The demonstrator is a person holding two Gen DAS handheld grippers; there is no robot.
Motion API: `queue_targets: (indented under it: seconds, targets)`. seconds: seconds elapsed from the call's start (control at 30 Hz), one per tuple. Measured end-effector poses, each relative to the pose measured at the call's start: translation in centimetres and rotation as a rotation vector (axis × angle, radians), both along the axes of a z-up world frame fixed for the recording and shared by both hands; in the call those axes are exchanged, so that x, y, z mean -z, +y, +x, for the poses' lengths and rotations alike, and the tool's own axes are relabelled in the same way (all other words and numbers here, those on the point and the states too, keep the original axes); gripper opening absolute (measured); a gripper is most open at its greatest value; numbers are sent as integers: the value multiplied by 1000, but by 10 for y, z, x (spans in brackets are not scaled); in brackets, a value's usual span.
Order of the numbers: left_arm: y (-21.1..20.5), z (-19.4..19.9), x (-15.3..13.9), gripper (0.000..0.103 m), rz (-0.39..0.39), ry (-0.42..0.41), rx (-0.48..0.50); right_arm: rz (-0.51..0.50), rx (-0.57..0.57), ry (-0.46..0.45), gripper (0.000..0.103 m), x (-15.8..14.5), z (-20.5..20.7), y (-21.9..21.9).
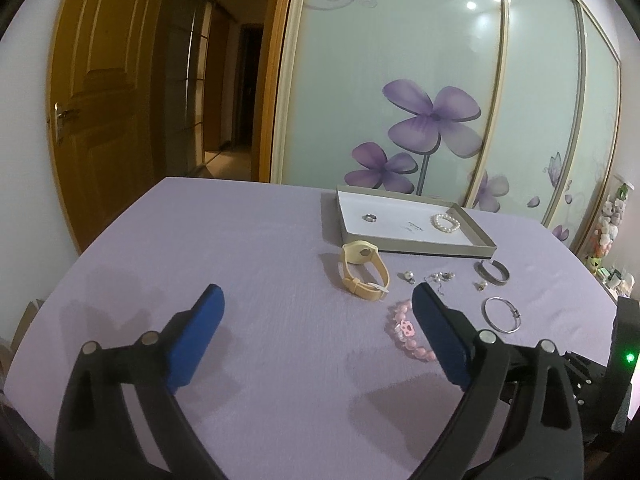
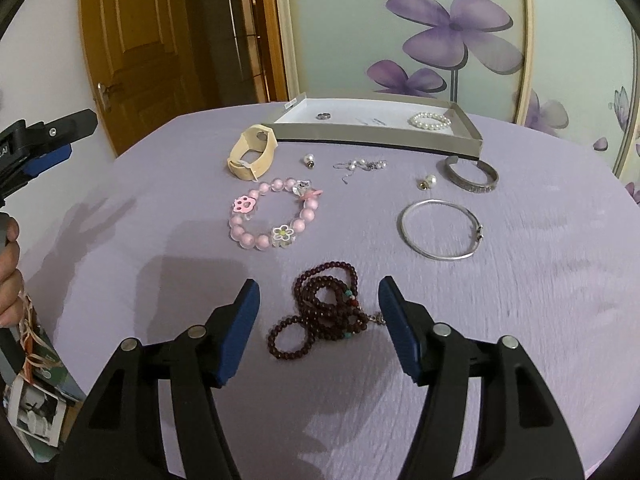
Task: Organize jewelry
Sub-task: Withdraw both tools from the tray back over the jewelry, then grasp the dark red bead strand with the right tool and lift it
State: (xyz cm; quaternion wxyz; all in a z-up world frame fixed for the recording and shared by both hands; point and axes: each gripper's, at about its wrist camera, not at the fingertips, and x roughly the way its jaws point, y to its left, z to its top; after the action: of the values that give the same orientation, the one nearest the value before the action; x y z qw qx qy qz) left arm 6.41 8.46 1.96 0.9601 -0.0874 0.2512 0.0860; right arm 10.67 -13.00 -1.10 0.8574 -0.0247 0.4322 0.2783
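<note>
A shallow grey box [image 2: 376, 141] [image 1: 416, 245] at the table's far side holds a ring [image 2: 324, 116] and a pearl bracelet [image 2: 430, 121]. Loose on the purple cloth lie a cream watch [image 2: 252, 158] [image 1: 362, 276], a pink bead bracelet [image 2: 272, 214] [image 1: 404, 330], a thin silver bangle [image 2: 440, 223] [image 1: 502, 314], a grey cuff [image 2: 472, 176], earrings [image 2: 362, 166] and a dark red bead strand [image 2: 324, 312]. My right gripper [image 2: 318, 296] is open, its pads either side of the dark strand. My left gripper [image 1: 318, 296] is open and empty over bare cloth.
The round table's edge curves close on both sides. A wooden door [image 1: 104, 92] stands open at the left, and a flowered sliding wardrobe [image 1: 432, 80] is behind the table. Photos and papers [image 2: 36, 400] lie below the table's left edge.
</note>
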Motion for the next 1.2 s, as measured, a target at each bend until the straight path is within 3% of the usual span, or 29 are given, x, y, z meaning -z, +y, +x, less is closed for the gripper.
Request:
queue_targets:
  seconds: [0.4,0.5,0.53,0.6,0.8,1.2]
  targets:
    - [-2,6,7,95,-15,41,7,-124,-53,25,61,14,6,24]
    - [-4,8,9,95,-17,51,11,-93,-55,35,38,16,5,20]
    - [-4,8,10,95,-17,54,12,-86,-52,41,22,16,5,17]
    - [-7,11,12,95,-17,66,20,-63,-46,60,13,16,6,10]
    - [-18,20,22,95,-23,103,53,-8,-36,68,8,8,6,-12]
    - [-45,43,45,95,10,189,112,166,33,-58,8,-61,24,-50]
